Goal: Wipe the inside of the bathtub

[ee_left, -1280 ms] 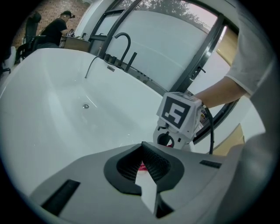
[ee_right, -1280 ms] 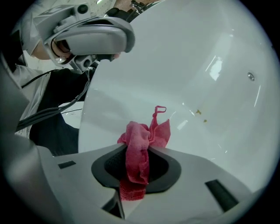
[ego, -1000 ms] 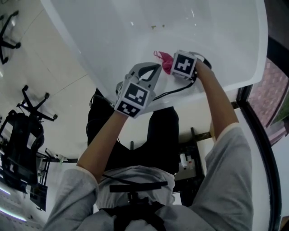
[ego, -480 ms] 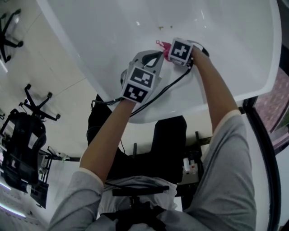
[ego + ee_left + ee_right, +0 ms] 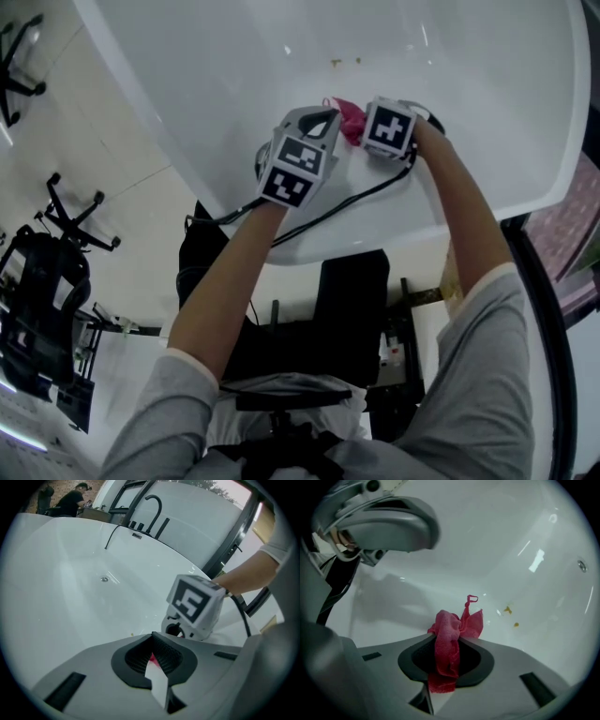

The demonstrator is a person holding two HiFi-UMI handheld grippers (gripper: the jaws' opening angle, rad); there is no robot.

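Note:
The white bathtub (image 5: pixel 234 84) fills the top of the head view. My right gripper (image 5: pixel 450 639) is shut on a bunched pink cloth (image 5: pixel 452 632), held just over the tub's inner wall (image 5: pixel 511 536). In the head view the cloth (image 5: pixel 351 117) pokes out beside the right gripper's marker cube (image 5: pixel 389 127). A few yellow specks (image 5: pixel 508 610) lie on the tub beyond the cloth. My left gripper (image 5: pixel 152 637) is shut with nothing in it and hovers close to the left of the right one (image 5: pixel 194 604); a sliver of pink shows past its jaws.
A black faucet (image 5: pixel 154 508) stands on the far rim, and a round fitting (image 5: pixel 104 579) sits in the tub wall. A black cable (image 5: pixel 347 197) trails over the near rim. Office chairs (image 5: pixel 66 216) stand on the floor at left. A person (image 5: pixel 70 501) is far off.
The right gripper pushed the cloth toward the yellow specks, then drew it back a little toward the near rim. The left gripper stayed alongside, still shut.

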